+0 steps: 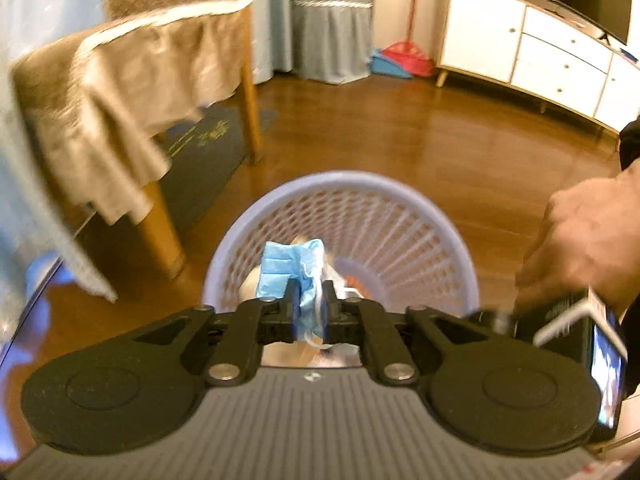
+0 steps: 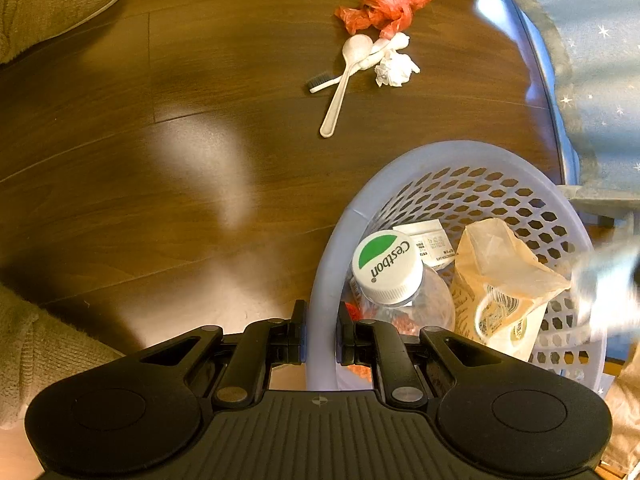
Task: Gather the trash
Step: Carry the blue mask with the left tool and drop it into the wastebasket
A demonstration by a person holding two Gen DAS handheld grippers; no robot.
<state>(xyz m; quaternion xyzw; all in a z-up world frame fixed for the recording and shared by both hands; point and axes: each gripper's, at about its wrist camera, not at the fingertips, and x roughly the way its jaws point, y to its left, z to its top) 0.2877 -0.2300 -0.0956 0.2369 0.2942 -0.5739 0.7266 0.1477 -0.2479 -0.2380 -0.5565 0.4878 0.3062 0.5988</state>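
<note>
A crumpled blue face mask is pinched between the pads of my left gripper, which hangs over the lilac mesh basket. My right gripper is shut on the basket's rim, one finger inside and one outside. In the basket lie a clear bottle with a white cap, a tan paper bag and a receipt. On the wood floor beyond it lie a red plastic bag, a white spoon, a toothbrush and crumpled tissue.
A chair with a beige cover stands at the left over a dark mat. A white cabinet and a red dustpan are at the back. A starry blue cloth hangs beside the basket. A slippered foot is on the floor.
</note>
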